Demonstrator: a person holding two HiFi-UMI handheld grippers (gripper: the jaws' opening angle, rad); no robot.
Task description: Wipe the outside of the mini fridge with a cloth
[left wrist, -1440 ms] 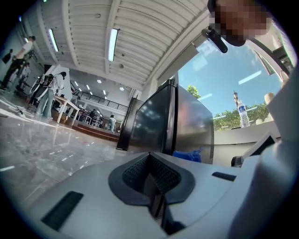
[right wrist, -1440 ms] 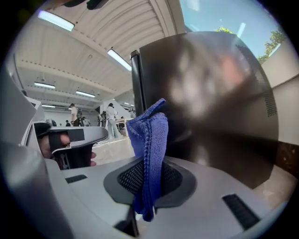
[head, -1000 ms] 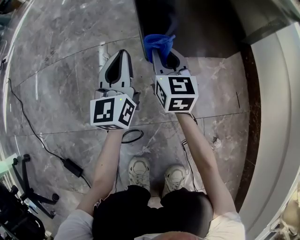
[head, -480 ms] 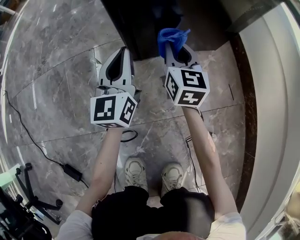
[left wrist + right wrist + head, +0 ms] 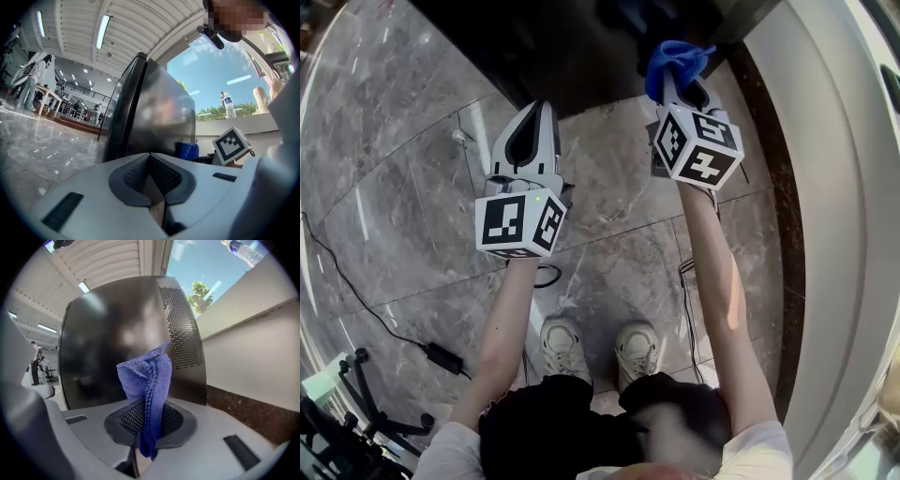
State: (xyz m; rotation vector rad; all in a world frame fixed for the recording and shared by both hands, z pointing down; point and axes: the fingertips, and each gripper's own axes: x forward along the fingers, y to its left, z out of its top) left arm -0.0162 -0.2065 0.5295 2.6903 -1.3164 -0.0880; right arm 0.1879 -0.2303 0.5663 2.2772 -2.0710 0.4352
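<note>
The black mini fridge (image 5: 553,47) stands on the marble floor at the top of the head view; its glossy side with a perforated vent (image 5: 180,329) fills the right gripper view. My right gripper (image 5: 680,80) is shut on a blue cloth (image 5: 147,380), whose bunched end (image 5: 675,58) sticks up a little short of the fridge side. My left gripper (image 5: 534,117) is shut with nothing between its jaws, just in front of the fridge's near corner (image 5: 140,108).
A pale wall (image 5: 825,187) with a dark skirting runs along the right, close to the fridge. A black cable and power adapter (image 5: 441,354) lie on the floor at the left, beside a black stand (image 5: 356,412). My shoes (image 5: 600,347) are below.
Both grippers have moved forward toward the fridge. The right one, with the cloth, has gone farther right and up, toward the fridge's right side.
</note>
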